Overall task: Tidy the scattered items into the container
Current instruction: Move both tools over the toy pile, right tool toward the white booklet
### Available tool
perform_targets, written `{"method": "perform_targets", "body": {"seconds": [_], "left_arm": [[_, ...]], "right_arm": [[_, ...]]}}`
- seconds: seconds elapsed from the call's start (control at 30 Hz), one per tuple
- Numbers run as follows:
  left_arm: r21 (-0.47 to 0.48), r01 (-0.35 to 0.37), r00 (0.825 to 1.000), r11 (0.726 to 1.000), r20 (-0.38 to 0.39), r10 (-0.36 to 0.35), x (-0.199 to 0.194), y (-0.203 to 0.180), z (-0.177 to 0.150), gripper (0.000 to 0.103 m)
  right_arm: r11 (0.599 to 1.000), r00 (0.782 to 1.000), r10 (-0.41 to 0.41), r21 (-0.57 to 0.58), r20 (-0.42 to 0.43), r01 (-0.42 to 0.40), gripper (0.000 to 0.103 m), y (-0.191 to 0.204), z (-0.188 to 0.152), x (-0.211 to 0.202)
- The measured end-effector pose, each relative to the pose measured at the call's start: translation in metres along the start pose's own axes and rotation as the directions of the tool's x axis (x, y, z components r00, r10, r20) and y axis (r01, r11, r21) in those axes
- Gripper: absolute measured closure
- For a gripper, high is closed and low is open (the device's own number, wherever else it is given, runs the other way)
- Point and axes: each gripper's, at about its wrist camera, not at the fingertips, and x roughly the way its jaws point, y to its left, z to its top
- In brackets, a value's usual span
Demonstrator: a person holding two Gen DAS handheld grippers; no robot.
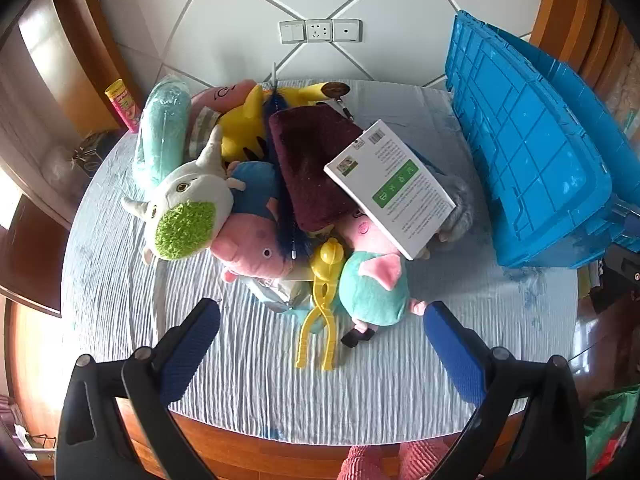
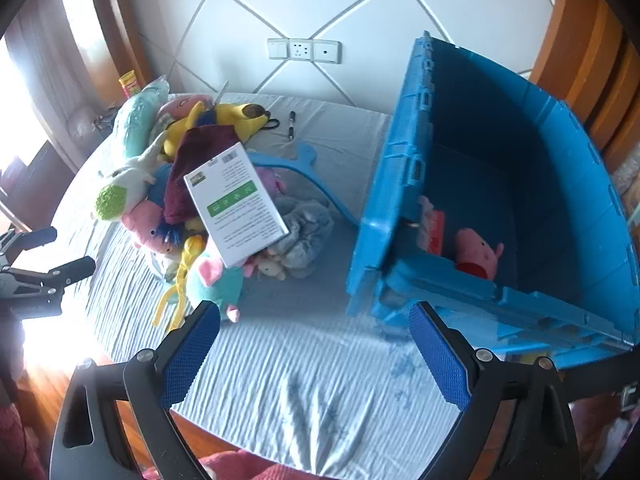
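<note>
One pig plush (image 2: pixel 478 252) inside blue crate (image 2: pixel 400 184) | right-wrist view only

Blue crate (image 2: pixel 472 184), yellow tongs (image 1: pixel 320 300), white-green book (image 1: pixel 394 190)

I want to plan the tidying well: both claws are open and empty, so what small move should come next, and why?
Probably bring the left claw forward onto the yellow tongs. They lie nearest it at the pile's front edge, and the blue bin stands open.
</note>
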Motion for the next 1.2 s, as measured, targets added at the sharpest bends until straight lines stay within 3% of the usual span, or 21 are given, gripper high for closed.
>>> {"method": "perform_targets", "body": {"seconds": [0.57,0.7,1.2], "left_arm": [[-0.074,-0.015,1.000,0.997,0.007,0.016,0.011,0.068,-0.015,0.000],[-0.091,-0.015,1.000,0.996,0.010,0.016,0.013,0.082,-0.019,0.000],[-0.168,-0.032,0.999,0.985,-0.008,0.031,0.046,0.130,-0.023,0.000]], "right_arm": [[0.999,0.999,0.032,-0.038,0.002,-0.032,0.007,0.058,0.009,0.024],[0.997,0.998,0.057,-0.044,-0.002,-0.057,0.000,0.068,0.010,0.029],[0.993,0.994,0.094,-0.074,-0.047,-0.097,0.000,0.092,0.024,0.091]]}}
